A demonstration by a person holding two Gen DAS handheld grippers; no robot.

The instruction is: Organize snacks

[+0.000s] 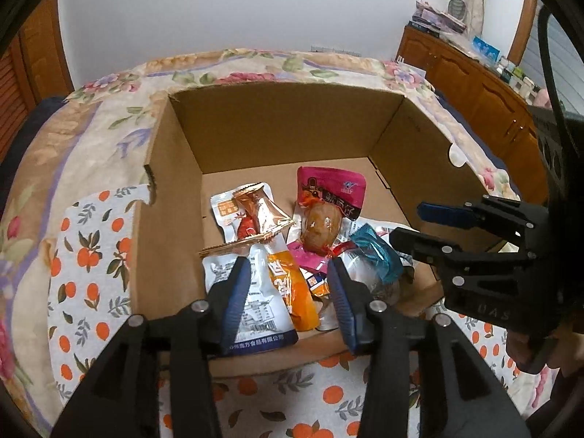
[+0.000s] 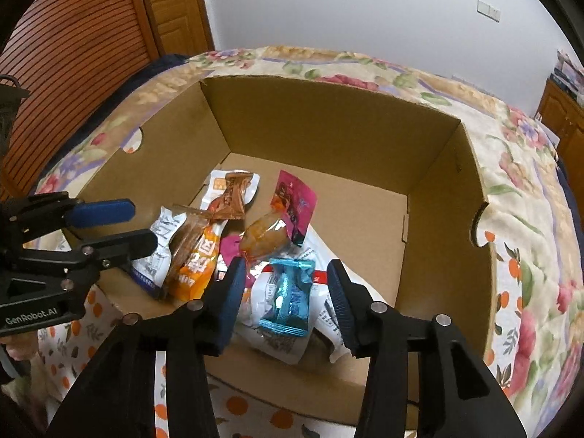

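An open cardboard box stands on a bed and holds several snack packets. My left gripper hangs open over the box's near edge. Between its fingers, untouched by the pads, lies a white-and-orange packet. My right gripper is open too, and a teal wrapped candy lies loose between its fingers on a white packet. Further in lie a pink packet with a brown snack and a brown wrapper. Each gripper shows in the other's view: right, left.
The box rests on a floral bedspread with an orange-print cloth under its near side. A wooden cabinet with clutter runs along the right wall. A wooden louvred door stands at the left. The box's far half is bare cardboard.
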